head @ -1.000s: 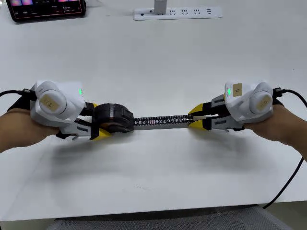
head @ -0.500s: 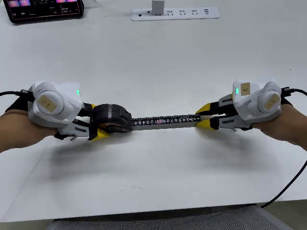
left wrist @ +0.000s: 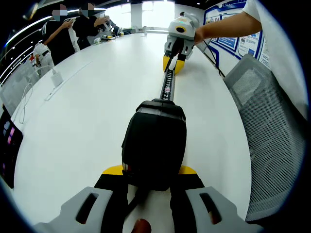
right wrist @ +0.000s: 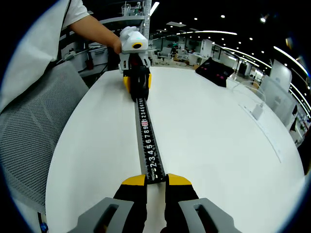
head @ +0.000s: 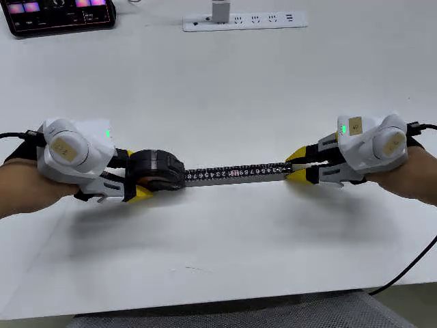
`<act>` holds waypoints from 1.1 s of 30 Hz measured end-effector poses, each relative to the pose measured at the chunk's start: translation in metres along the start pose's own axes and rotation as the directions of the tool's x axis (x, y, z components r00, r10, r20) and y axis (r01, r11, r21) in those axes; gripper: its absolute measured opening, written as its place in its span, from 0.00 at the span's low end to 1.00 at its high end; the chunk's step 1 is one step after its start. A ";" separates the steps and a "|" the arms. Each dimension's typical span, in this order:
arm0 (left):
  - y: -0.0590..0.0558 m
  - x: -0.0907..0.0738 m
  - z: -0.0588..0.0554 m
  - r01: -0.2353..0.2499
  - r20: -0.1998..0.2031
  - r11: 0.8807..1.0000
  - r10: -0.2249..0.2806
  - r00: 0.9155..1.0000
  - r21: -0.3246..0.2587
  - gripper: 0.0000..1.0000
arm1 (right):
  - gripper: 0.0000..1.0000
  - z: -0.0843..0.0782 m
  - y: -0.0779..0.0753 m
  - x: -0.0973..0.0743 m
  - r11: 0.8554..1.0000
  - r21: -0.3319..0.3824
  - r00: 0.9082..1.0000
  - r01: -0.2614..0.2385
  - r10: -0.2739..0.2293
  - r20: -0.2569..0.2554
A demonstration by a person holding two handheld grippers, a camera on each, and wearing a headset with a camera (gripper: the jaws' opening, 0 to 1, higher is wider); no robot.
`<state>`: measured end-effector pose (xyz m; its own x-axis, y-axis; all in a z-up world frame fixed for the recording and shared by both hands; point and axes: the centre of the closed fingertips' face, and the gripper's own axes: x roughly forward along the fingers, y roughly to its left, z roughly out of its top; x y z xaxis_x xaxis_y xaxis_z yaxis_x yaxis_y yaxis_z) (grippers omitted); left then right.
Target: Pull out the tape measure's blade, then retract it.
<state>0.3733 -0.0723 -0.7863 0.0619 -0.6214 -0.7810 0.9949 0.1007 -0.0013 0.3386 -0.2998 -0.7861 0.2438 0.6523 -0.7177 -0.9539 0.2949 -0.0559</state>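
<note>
A black tape measure case (head: 156,171) rests on the white table, and my left gripper (head: 133,183) is shut on it; in the left gripper view the case (left wrist: 154,143) sits between the yellow-tipped jaws. Its black blade (head: 235,172) with white numbers runs rightwards to my right gripper (head: 298,166), which is shut on the blade's end. In the right gripper view the blade (right wrist: 148,145) stretches from my jaws to the case (right wrist: 137,80) and the left gripper (right wrist: 132,46) far ahead. The right gripper (left wrist: 176,43) shows at the far end of the blade (left wrist: 167,86) in the left gripper view.
A white power strip (head: 244,20) lies at the table's far edge, with a dark tablet (head: 58,15) at the far left. A mesh chair (head: 225,320) stands below the near edge. Cables trail from both grippers. People stand at the far end of the room (left wrist: 77,29).
My right gripper has moved further right with the blade's end, so more of the blade is out. The left gripper and case have stayed put apart from the camera's shift.
</note>
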 end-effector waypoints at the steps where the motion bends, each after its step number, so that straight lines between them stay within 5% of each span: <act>1: 0.000 0.000 0.000 0.000 0.000 1.000 0.000 1.000 0.000 0.28 | 0.09 -0.001 0.000 -0.001 1.000 -0.001 1.000 0.000 0.000 -0.002; 33: 0.000 0.000 0.000 0.001 -0.007 1.000 -0.001 1.000 0.003 0.28 | 0.09 -0.030 -0.004 -0.028 1.000 -0.017 0.997 0.016 -0.017 -0.071</act>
<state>0.3734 -0.0722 -0.7864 0.0605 -0.6163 -0.7852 0.9952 0.0982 -0.0004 0.3301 -0.3405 -0.7864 0.2469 0.5963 -0.7638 -0.9528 0.2931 -0.0792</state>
